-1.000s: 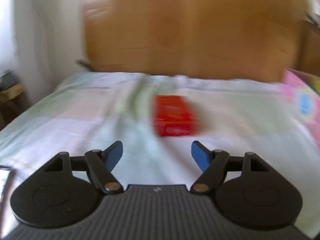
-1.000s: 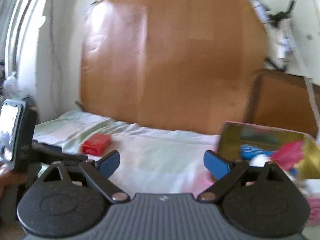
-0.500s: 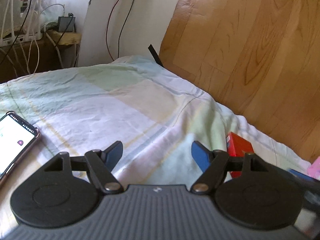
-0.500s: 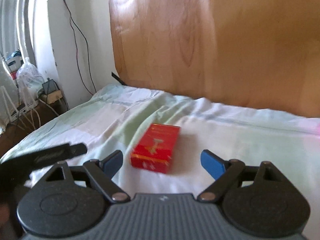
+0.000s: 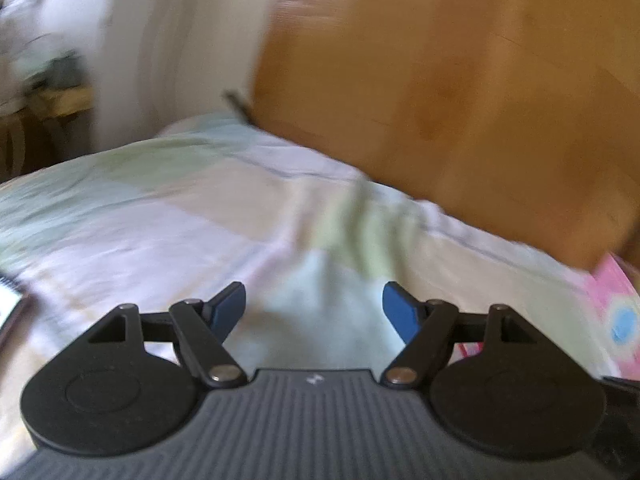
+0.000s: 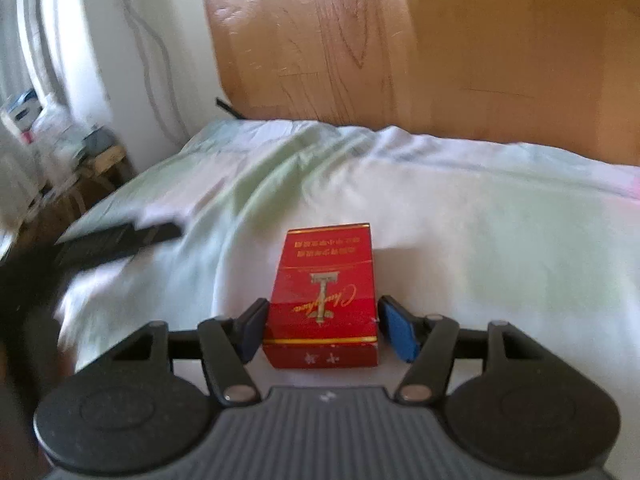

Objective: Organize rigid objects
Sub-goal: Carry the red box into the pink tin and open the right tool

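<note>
A red cigarette pack [image 6: 324,296] lies flat on the pale checked bedsheet [image 6: 500,240] in the right wrist view. My right gripper [image 6: 322,330] straddles the pack's near end, with a blue pad [image 6: 398,332] on each side; the pads touch or nearly touch its sides. My left gripper [image 5: 314,312] is open and empty above the bedsheet [image 5: 160,220]; the pack does not show in its view.
A wooden headboard [image 6: 400,48] stands behind the bed. A pink box [image 5: 616,312] sits at the right edge of the left wrist view. A phone's corner [image 5: 10,312] lies at its left edge. The other gripper's dark body [image 6: 112,240] shows left of the pack. Cluttered shelves [image 6: 48,136] stand far left.
My right gripper has moved forward to the red pack and its jaws have narrowed around it. My left gripper has swung right, so the pack has left its view.
</note>
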A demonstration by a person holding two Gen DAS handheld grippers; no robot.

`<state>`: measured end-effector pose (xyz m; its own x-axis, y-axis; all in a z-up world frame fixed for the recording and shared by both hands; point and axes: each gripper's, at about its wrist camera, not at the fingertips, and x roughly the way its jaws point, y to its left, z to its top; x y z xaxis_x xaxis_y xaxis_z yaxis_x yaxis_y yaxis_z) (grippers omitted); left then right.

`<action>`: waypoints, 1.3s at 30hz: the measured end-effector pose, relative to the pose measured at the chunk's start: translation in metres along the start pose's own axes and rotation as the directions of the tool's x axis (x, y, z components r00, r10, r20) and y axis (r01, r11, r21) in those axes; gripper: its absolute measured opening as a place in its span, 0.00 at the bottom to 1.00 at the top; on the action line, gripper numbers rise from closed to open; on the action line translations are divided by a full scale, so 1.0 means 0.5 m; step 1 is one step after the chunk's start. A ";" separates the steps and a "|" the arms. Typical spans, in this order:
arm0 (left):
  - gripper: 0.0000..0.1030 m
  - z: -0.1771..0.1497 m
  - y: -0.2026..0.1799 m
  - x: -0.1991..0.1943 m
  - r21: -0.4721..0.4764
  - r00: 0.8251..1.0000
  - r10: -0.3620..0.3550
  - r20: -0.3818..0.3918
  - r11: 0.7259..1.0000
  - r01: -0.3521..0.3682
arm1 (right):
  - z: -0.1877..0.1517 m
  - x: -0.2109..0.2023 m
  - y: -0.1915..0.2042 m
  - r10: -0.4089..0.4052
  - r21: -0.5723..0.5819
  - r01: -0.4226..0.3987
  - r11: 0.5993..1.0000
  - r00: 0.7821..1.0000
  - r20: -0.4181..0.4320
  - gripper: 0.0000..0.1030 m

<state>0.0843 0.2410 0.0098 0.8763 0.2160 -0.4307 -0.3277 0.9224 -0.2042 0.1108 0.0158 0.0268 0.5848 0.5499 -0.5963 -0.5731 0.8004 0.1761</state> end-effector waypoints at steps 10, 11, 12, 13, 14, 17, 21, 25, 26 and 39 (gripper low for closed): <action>0.75 -0.061 -0.177 -0.051 0.081 0.882 -0.407 -0.237 0.896 0.436 | -0.211 -0.287 -0.153 0.002 0.254 -0.030 0.967 0.994 0.113 0.58; 0.75 -0.070 -0.202 -0.055 0.035 0.839 -0.462 -0.287 0.870 0.491 | -0.221 -0.295 -0.177 0.030 0.317 -0.072 0.946 0.990 0.135 0.58; 0.75 -0.080 -0.228 -0.057 -0.005 0.796 -0.504 -0.336 0.846 0.533 | -0.229 -0.301 -0.199 0.062 0.371 -0.117 0.921 0.986 0.157 0.58; 0.75 -0.090 -0.246 -0.060 -0.026 0.765 -0.526 -0.371 0.830 0.558 | -0.234 -0.301 -0.211 0.080 0.401 -0.143 0.905 0.982 0.169 0.58; 0.75 -0.100 -0.268 -0.063 -0.038 0.739 -0.541 -0.402 0.816 0.577 | -0.237 -0.304 -0.220 0.094 0.424 -0.163 0.891 0.979 0.178 0.58; 0.67 -0.123 -0.311 -0.068 -0.036 0.702 -0.546 -0.458 0.800 0.599 | -0.243 -0.306 -0.231 0.117 0.430 -0.195 0.882 0.972 0.203 0.57; 0.36 -0.113 -0.334 -0.084 -0.079 0.667 -0.591 -0.453 0.772 0.630 | -0.246 -0.324 -0.225 0.130 0.392 -0.215 0.894 0.964 0.233 0.56; 0.37 -0.062 -0.385 -0.133 0.005 0.669 -0.635 -0.387 0.724 0.690 | -0.228 -0.383 -0.216 0.066 0.285 -0.175 0.942 0.933 0.355 0.56; 0.38 -0.047 -0.408 -0.142 0.038 0.668 -0.643 -0.374 0.709 0.704 | -0.216 -0.401 -0.217 0.036 0.257 -0.145 0.956 0.921 0.389 0.56; 0.83 -0.028 -0.712 0.017 0.409 0.899 -0.364 -0.244 0.802 0.435 | -0.047 -0.334 -0.409 -0.420 0.363 0.294 0.884 0.840 0.342 0.75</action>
<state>0.2034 -0.0902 0.0664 0.8210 -0.2191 -0.5272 0.2626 0.9649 0.0079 0.1168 -0.2451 0.0718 0.9289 0.2073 -0.3069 -0.1260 0.9561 0.2646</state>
